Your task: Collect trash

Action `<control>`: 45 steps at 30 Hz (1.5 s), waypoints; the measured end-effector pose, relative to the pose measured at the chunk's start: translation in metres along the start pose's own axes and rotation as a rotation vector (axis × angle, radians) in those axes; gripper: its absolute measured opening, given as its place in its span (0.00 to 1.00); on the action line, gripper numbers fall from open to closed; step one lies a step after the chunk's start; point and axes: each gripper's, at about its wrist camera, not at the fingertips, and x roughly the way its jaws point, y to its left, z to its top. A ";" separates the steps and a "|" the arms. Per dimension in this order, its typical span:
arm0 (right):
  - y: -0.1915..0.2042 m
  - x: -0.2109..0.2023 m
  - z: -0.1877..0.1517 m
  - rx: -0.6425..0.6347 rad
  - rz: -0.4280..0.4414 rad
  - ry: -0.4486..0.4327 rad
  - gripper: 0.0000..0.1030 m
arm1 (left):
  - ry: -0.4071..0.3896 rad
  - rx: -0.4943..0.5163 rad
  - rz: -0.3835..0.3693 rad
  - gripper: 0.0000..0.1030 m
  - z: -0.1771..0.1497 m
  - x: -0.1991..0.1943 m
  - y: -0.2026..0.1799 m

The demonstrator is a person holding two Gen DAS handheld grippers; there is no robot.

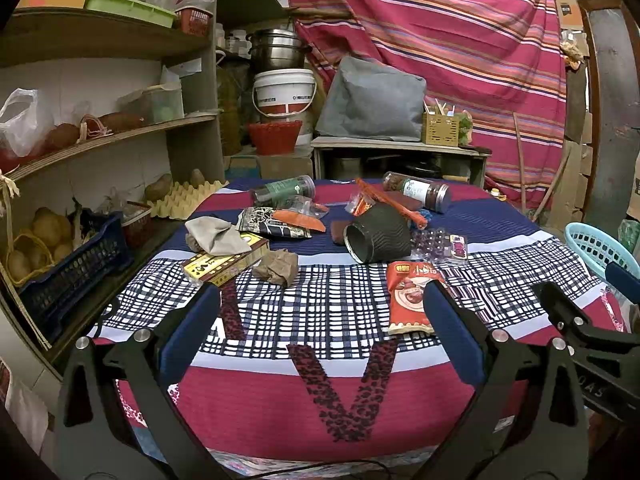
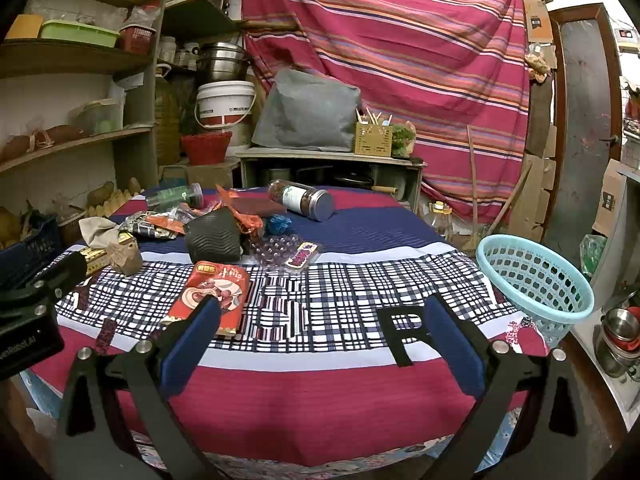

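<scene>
Trash lies on a cloth-covered table (image 1: pixel 320 392): a red snack packet (image 1: pixel 408 300) (image 2: pixel 216 292), a black ribbed cup on its side (image 1: pixel 378 238) (image 2: pixel 214 238), a crumpled brown paper (image 1: pixel 278 266) (image 2: pixel 124 256), a yellow box (image 1: pixel 224 264), a clear blister tray (image 1: pixel 440 244) (image 2: pixel 280 250), wrappers and two jars (image 1: pixel 418 192) (image 2: pixel 302 200). A light blue basket (image 2: pixel 536 276) (image 1: pixel 600 248) stands at the table's right edge. My left gripper (image 1: pixel 320 300) is open and empty above the near table. My right gripper (image 2: pixel 320 312) is open and empty, right of the red packet.
Shelves with produce, a blue crate (image 1: pixel 76 268) and egg trays (image 1: pixel 184 200) stand close on the left. Behind the table are a low shelf (image 1: pixel 396 148), buckets and pots, and a striped cloth. Metal bowls (image 2: pixel 618 336) sit at the right.
</scene>
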 end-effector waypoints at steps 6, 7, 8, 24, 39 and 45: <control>0.000 0.000 0.000 0.000 0.000 0.001 0.96 | 0.000 0.001 0.000 0.95 0.000 0.000 0.000; 0.000 0.000 0.001 0.000 -0.001 0.001 0.96 | -0.001 0.000 0.000 0.95 0.000 0.000 0.000; 0.001 -0.001 0.001 0.000 -0.001 0.001 0.96 | -0.001 0.000 0.000 0.95 0.000 0.000 0.000; -0.002 0.005 -0.004 0.005 -0.011 0.009 0.96 | -0.001 0.001 -0.005 0.95 0.000 0.001 0.000; -0.003 0.004 -0.002 0.003 -0.017 0.014 0.96 | -0.015 0.029 -0.007 0.95 0.003 -0.005 -0.008; -0.004 0.003 -0.002 0.003 -0.017 0.016 0.96 | -0.016 0.030 -0.007 0.95 0.003 -0.005 -0.008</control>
